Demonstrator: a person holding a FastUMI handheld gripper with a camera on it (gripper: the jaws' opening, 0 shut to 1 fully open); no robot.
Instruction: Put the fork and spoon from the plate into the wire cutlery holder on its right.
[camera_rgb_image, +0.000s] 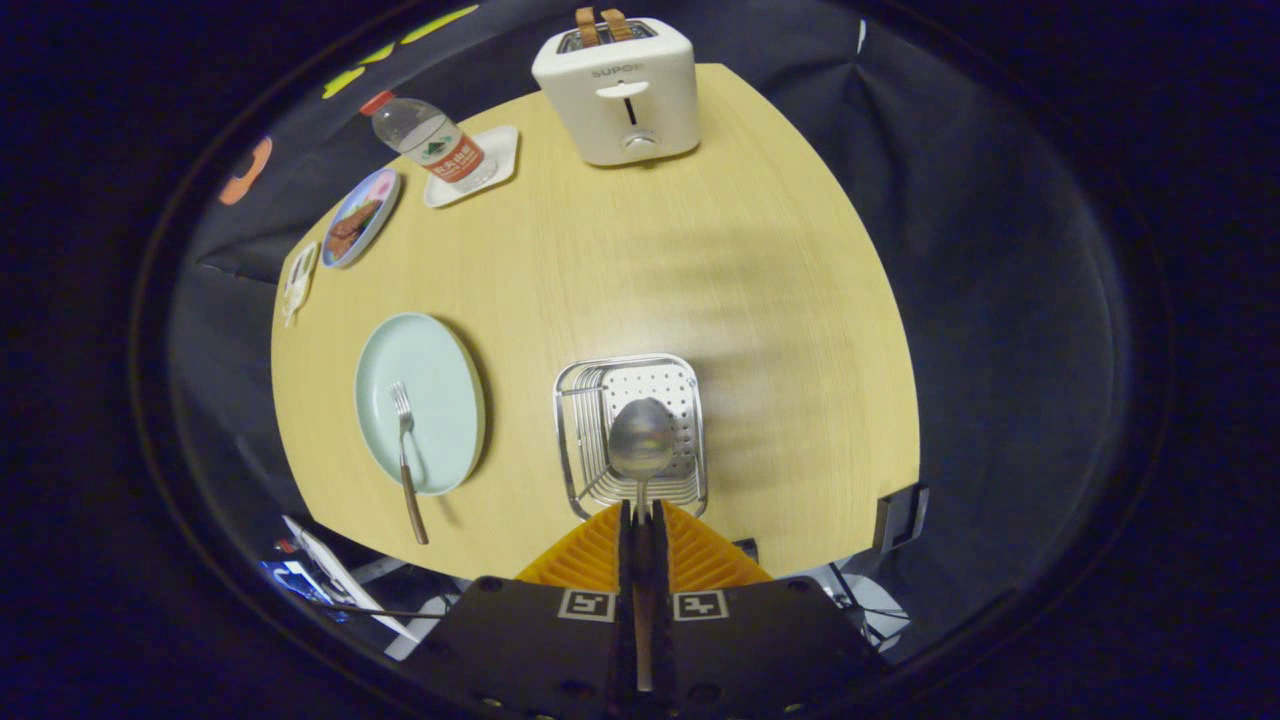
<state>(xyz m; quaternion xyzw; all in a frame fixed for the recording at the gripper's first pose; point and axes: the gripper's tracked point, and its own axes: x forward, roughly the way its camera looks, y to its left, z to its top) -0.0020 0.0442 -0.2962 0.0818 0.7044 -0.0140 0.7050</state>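
My gripper (641, 512) is shut on the handle of a metal spoon (641, 440), whose bowl points forward and hangs over the wire cutlery holder (575, 432). The holder is a shiny wire basket with a perforated bottom, just ahead of the fingers on the wooden table. To its left lies a pale green plate (440, 380). A fork (405, 455) with a brown handle rests on the plate, tines pointing away, its handle sticking out over the plate's near rim.
A white toaster (620, 95) with two slices of bread stands at the table's far edge. Far left are a water bottle (430, 140) on a white dish, a patterned plate (360, 215) and a small white object. The table's near edge lies just below the holder.
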